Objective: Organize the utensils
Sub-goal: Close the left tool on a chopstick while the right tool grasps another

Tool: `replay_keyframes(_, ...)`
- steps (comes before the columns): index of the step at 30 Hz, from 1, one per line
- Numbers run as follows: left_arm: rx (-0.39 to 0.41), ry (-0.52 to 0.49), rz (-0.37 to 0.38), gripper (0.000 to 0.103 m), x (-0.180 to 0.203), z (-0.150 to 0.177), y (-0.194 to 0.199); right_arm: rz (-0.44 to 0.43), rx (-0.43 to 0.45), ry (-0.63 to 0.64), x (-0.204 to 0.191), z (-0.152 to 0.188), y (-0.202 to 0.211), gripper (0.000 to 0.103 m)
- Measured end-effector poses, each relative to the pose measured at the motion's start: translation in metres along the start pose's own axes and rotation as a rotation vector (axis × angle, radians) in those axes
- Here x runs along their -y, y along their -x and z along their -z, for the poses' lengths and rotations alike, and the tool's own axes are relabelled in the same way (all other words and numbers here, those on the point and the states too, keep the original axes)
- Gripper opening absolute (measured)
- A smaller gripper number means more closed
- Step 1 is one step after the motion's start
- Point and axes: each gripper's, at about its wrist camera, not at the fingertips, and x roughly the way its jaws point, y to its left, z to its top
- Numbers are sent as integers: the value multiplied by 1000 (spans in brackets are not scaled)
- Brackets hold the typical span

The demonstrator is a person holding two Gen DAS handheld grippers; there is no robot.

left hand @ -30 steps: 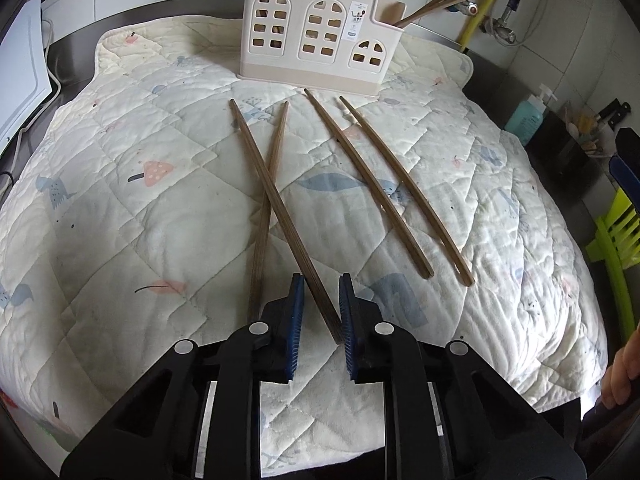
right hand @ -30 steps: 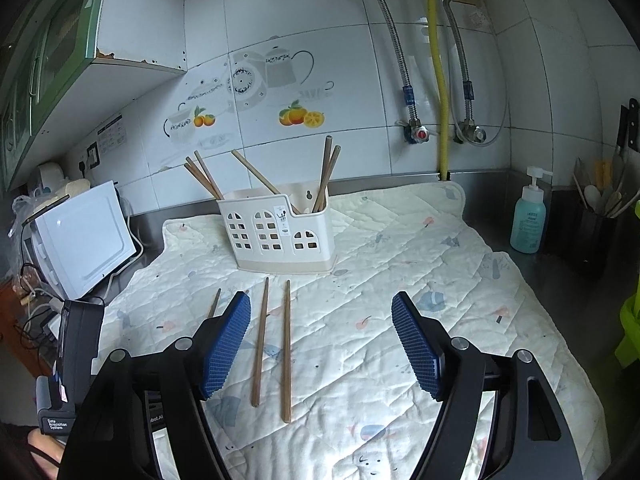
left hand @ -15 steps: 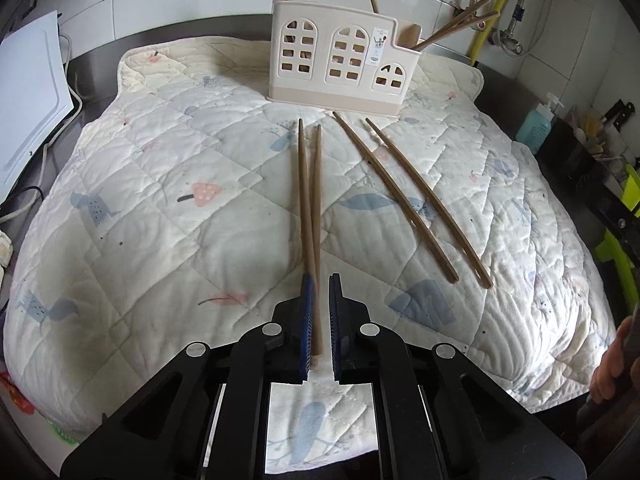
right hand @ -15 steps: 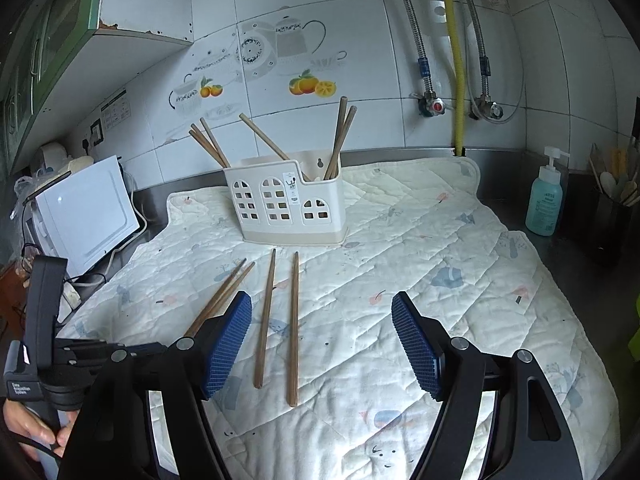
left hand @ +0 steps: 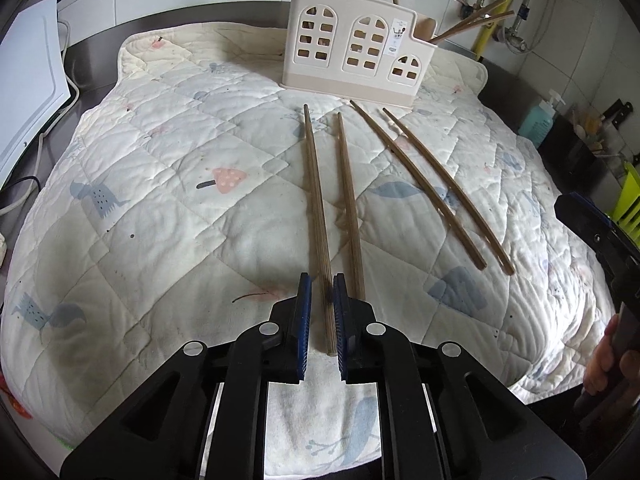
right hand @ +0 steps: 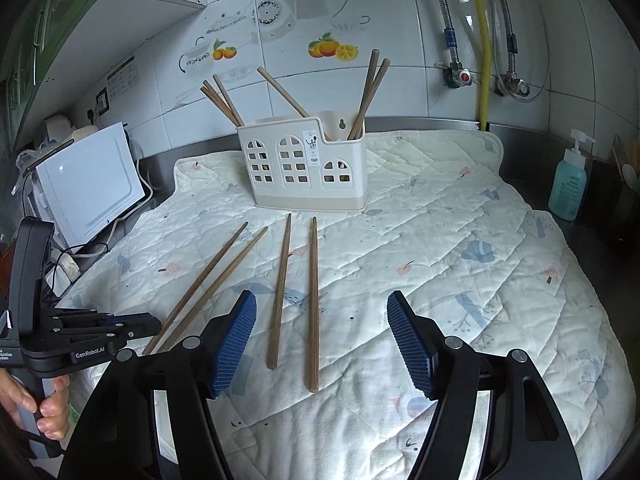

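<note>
Four brown chopsticks lie loose on a soft quilted mat [right hand: 460, 240] that covers the bench. They are there because they still need to go in the white holder [right hand: 304, 172], which stands at the far end of the mat. The holder looks like a little house with windows. More chopsticks already stand up inside it, leaning on its walls.

The left hand-held gripper [left hand: 320, 312] sits low over the near end of one stick, the leftmost chopstick [left hand: 318, 216]. Its two blue pads are very close together, one on each side of that stick. The jaws are opening a little right now, so the pads do not seem to press hard on the stick. The stick rests flat on the mat. Its neighbour [left hand: 350, 208] lies just beside it, outside the pads. I think the left one is lining these two up so they lie side by side and are easy to lift.

The other pair [right hand: 296, 292] lies straight and close together, pointing at the holder. The right hand-held gripper [right hand: 322, 336] hangs above their near ends. Its blue pads stand far apart and are closing a little, with both sticks in the wide gap below. It grips nothing yet. It looks ready to come down and pinch that pair.

A person's hand [right hand: 36, 404] holds the left tool's handle.
</note>
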Motion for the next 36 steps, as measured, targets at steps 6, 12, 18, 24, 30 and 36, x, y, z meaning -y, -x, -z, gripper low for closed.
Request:
replay_keyframes(6, -19, -20, 11, 13, 2, 2, -10, -4, -31, 10, -2, 4, -9, 65)
replay_keyframes(12, -7, -53, -8, 9, 4, -1, -13, -17, -64, 10, -5, 8, -19, 55)
replay_keyframes(18, 10, -81, -52, 6, -1, -6, -15, -27, -105, 1, -4, 12, -31, 40)
replay_keyframes(24, -1, -107, -44, 6, -2, -8, -16, -45, -161, -26, -2, 21, -47, 29)
replay_keyframes(30, -17, -90, -6, 8, -8, -11, -17, -9, -187, -8, -6, 32, -57, 20)
replay_keyframes(36, -17, -86, -2, 8, -8, -10, -18, 45, -176, 38, -13, 35, -55, 11)
